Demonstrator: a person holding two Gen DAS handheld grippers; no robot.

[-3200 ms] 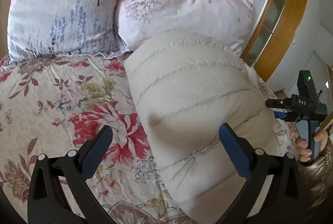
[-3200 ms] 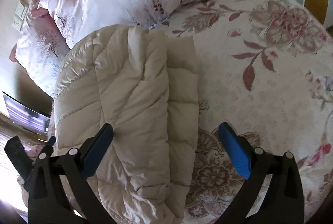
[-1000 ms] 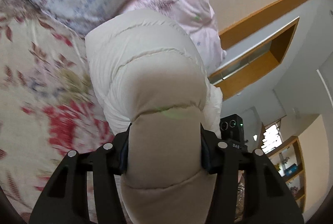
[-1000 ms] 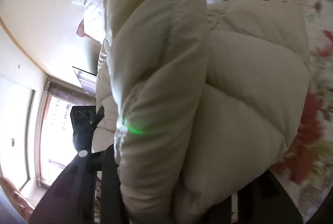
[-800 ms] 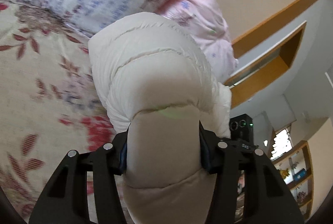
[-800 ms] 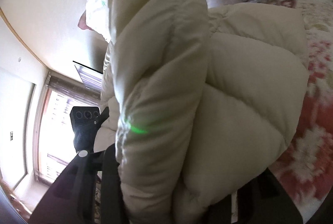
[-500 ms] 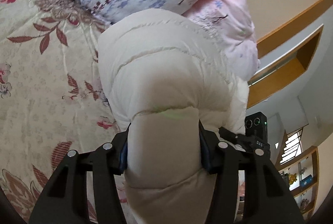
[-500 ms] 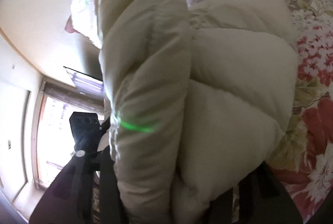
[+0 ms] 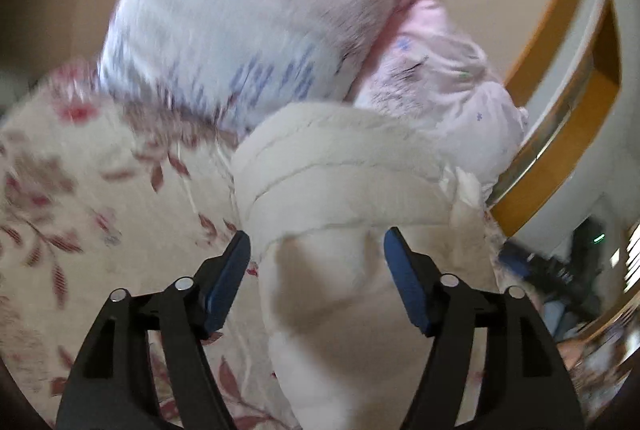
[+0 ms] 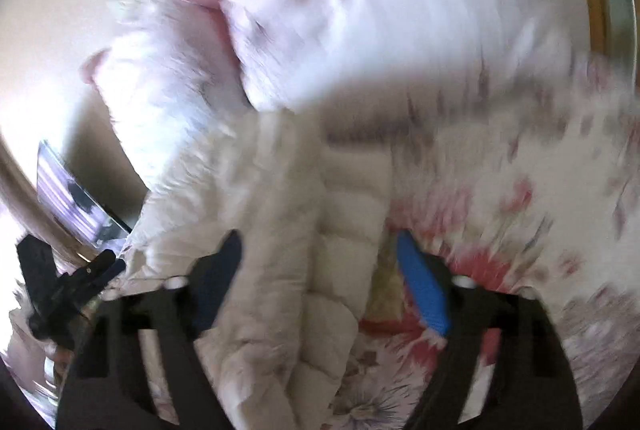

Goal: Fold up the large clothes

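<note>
A folded cream puffer jacket (image 9: pixel 340 190) lies on the floral bedspread (image 9: pixel 100 198), its far end against the pillows. My left gripper (image 9: pixel 316 262) is open, its blue pads (image 9: pixel 228 278) standing apart on either side of the jacket's near end. In the blurred right wrist view the jacket (image 10: pixel 288 270) lies between the spread fingers of my right gripper (image 10: pixel 320 270), which is open. The other gripper (image 10: pixel 64 286) shows at the left edge there.
Two pale floral pillows (image 9: pixel 248 30) lean on the wall at the head of the bed. A wooden-framed cabinet (image 9: pixel 560 110) stands at the right. The bedspread (image 10: pixel 540 230) stretches to the right of the jacket.
Both grippers were shut on the lifted jacket. They have opened and let it go, and the jacket now rests on the bed by the pillows. Both views are blurred by motion.
</note>
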